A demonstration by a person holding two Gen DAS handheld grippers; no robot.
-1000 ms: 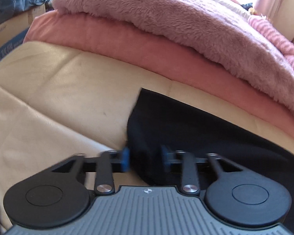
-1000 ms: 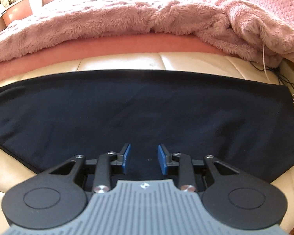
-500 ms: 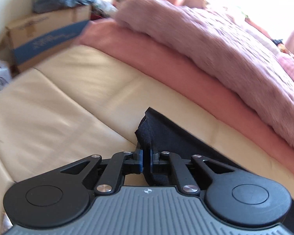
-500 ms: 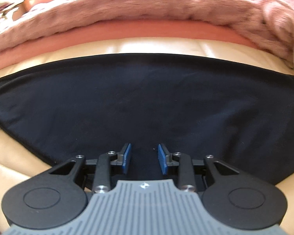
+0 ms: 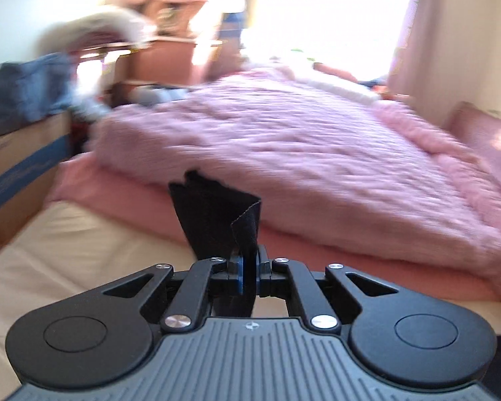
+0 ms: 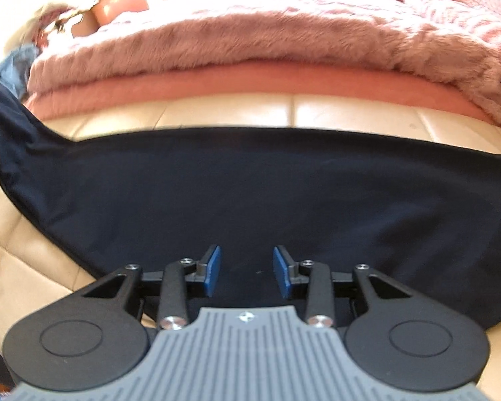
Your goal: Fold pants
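The left gripper (image 5: 248, 275) has its jaws clamped on a raised end of the black pants (image 6: 250, 193). Their long axis runs left to right across the beige sofa (image 6: 33, 267), directly beyond the right gripper (image 6: 247, 272), whose jaws gape wide just above the near edge, gripping nothing.

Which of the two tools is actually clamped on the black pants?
The left tool: its blue pads are shut on a raised end of the black pants. The right tool hangs open above the flat fabric, gripping nothing.

Home bedroom: fluffy pink blanket (image 5: 284, 153), cardboard box (image 5: 20, 167), clutter.
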